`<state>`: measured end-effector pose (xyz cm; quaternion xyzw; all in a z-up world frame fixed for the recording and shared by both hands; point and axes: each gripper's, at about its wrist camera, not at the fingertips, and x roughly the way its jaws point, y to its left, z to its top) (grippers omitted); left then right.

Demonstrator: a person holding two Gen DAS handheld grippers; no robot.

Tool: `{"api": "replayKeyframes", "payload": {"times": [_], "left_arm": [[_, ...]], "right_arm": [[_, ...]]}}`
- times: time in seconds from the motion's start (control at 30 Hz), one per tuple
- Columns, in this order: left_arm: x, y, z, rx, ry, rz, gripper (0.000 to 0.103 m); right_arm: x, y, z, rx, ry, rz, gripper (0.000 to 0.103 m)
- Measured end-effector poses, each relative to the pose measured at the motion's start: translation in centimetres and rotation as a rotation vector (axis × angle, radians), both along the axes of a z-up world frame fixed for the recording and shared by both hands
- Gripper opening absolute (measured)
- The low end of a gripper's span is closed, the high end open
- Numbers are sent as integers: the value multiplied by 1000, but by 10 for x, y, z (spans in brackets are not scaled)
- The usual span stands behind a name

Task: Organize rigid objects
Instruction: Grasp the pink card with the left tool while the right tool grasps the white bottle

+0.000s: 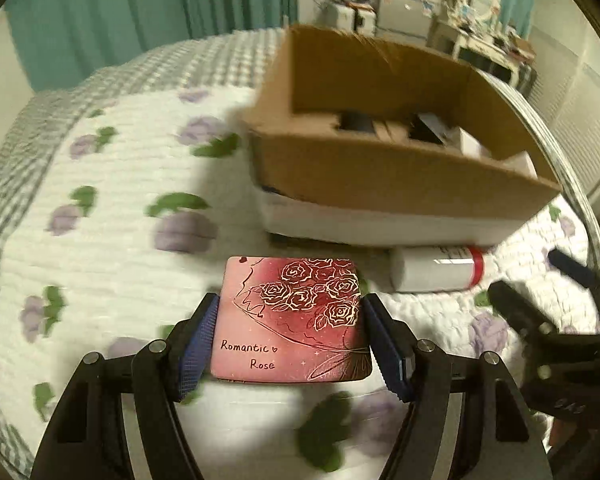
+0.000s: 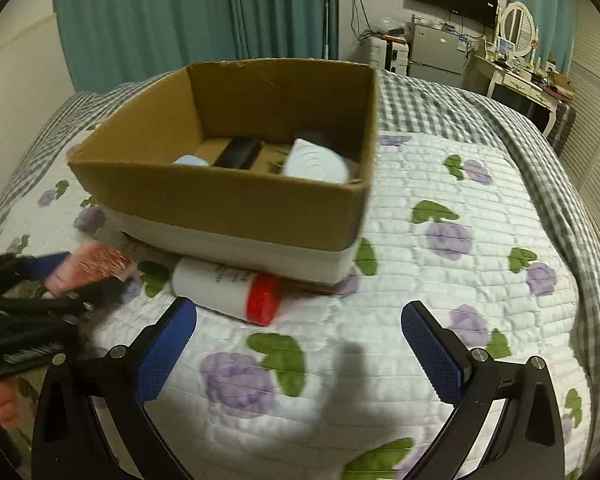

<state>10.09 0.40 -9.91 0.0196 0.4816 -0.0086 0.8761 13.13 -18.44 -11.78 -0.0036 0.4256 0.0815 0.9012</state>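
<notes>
My left gripper (image 1: 290, 340) is shut on a pink "Romantic Rose" tin (image 1: 296, 312) and holds it above the bed, in front of the cardboard box (image 1: 380, 176). In the right wrist view the tin (image 2: 88, 266) and the left gripper (image 2: 56, 276) show at the left. My right gripper (image 2: 298, 344) is open and empty above the quilt. A white bottle with a red cap (image 2: 228, 292) lies on its side against the box's front (image 2: 220, 200), just beyond the right gripper; it also shows in the left wrist view (image 1: 436, 274). The box holds white and black items (image 2: 314, 164).
The box stands on a white base (image 2: 236, 244) on a floral quilt (image 2: 440, 280). Teal curtains (image 2: 200, 12), a small fridge (image 2: 436, 50) and a dressing table (image 2: 516, 76) stand behind the bed. My right gripper shows at the right edge of the left wrist view (image 1: 540, 312).
</notes>
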Motion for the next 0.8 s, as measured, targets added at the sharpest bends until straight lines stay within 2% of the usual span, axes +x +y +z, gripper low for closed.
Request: {"api": "replayKeyframes", "payload": {"times": [0.1,0.2,0.37,0.5,0.57,0.6,0.8], "left_arm": [[2,7,8,-17,-7,15,72],[-6,9,9,-24,-4,13,72],[30,16,1,-43,-3,12,72],[35,19,-2,-60,8,5,72],[36,19,-2,-69,10,2,72],[36,19,-2,-71,11,1,72],[34,17,-2,-76,16,-2,72]], "right_arm": [[6,14,-8,60,43,2,103],[14,32,-20,47,85,-7,103],[30,46,-33,27,100,-63,103],[43,52,-43,18,115,-102,102],[45,56,-46,8,111,-98,94],[45,58,-48,-4,114,-93,83],[33,60,-38,-13,81,-65,80]]}}
